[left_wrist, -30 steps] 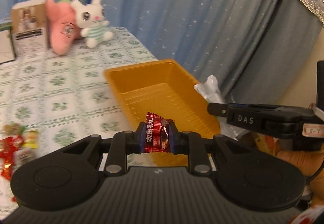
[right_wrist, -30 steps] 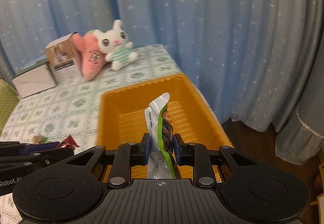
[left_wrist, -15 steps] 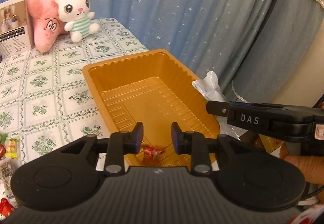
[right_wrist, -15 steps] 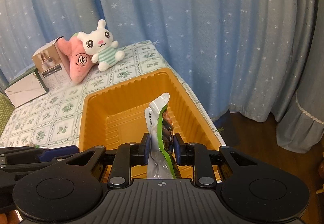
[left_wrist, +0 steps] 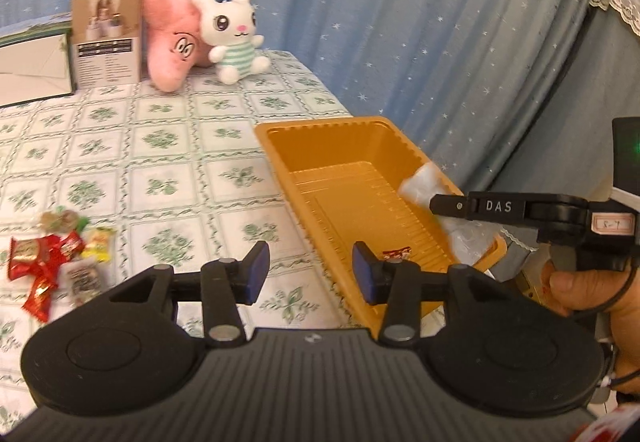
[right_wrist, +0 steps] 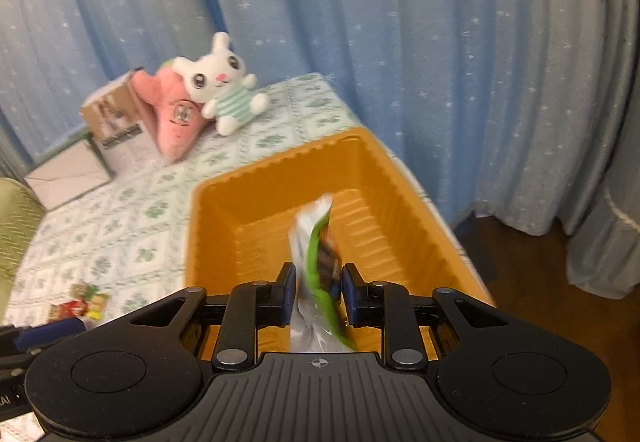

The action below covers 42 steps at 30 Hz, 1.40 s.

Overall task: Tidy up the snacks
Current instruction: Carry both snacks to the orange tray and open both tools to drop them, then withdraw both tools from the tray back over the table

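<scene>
Two grippers are working by the orange tray (left_wrist: 276, 146). The left gripper (left_wrist: 308, 274) is hanging just beside the tray's near corner, and its fingers have just been spreading apart with nothing between them. One red candy (left_wrist: 397, 252) is lying inside the tray, at the near end. The right gripper (right_wrist: 316, 292) is hovering over the tray and pinching a green and white snack packet (right_wrist: 320, 242) by its lower part. That packet is looking thin, light and crinkly, so a soft squeeze near its flat edge is probably enough. More small snacks (left_wrist: 56, 262) are sitting in a pile on the tablecloth (left_wrist: 168, 146), well away from the tray. They are looking light and slippery, so taking one by its twisted end is likely best.
</scene>
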Tool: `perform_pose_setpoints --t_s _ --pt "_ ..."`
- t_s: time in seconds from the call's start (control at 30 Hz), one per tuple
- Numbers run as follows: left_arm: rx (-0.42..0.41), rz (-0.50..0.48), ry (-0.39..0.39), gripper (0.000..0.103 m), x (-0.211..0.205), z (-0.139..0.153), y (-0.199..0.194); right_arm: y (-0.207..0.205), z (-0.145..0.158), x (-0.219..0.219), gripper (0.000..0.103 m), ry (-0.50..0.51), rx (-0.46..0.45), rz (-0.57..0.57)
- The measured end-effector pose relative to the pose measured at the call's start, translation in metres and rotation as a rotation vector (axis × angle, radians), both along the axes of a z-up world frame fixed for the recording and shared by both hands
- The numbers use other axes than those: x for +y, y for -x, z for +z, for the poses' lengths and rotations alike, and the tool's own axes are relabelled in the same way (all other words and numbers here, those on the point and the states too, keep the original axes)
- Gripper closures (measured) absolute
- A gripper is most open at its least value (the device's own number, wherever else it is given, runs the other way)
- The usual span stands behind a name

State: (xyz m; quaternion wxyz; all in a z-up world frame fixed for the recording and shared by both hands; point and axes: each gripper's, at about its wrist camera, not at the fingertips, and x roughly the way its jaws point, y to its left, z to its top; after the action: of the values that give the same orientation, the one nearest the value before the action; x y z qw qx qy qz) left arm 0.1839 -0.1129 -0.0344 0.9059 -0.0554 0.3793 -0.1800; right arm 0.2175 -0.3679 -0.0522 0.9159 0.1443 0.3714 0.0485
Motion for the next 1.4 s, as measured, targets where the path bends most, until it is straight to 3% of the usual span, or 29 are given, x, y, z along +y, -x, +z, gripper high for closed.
perform_pose_setpoints --t_s 0.1,0.17,0.23,0.47,0.83,1.07,1.4 --pt "-0.010 0.005 -0.021 0.056 0.010 0.004 0.008 0.001 0.002 0.002 0.075 0.005 -0.003 0.002" --pt "-0.014 0.015 -0.025 0.053 0.018 0.006 0.014 0.008 0.006 0.001 0.058 -0.007 -0.013 -0.005" --pt "-0.016 0.031 -0.024 0.051 0.026 0.007 0.021 0.018 0.011 0.001 0.053 -0.005 -0.025 -0.019" --pt "-0.017 0.083 -0.011 0.037 0.056 0.015 0.054 0.069 0.027 0.018 0.051 -0.041 -0.024 -0.042" --pt "-0.036 0.163 -0.053 0.023 0.105 0.026 0.113 0.132 0.046 0.082 0.048 -0.024 -0.033 0.060" --pt "-0.029 0.228 -0.074 0.021 0.136 0.028 0.142 0.154 0.045 0.110 0.046 -0.012 -0.011 0.123" --pt "-0.010 0.285 -0.097 0.019 0.153 0.028 0.155 0.163 0.043 0.124 0.045 0.019 0.006 0.152"
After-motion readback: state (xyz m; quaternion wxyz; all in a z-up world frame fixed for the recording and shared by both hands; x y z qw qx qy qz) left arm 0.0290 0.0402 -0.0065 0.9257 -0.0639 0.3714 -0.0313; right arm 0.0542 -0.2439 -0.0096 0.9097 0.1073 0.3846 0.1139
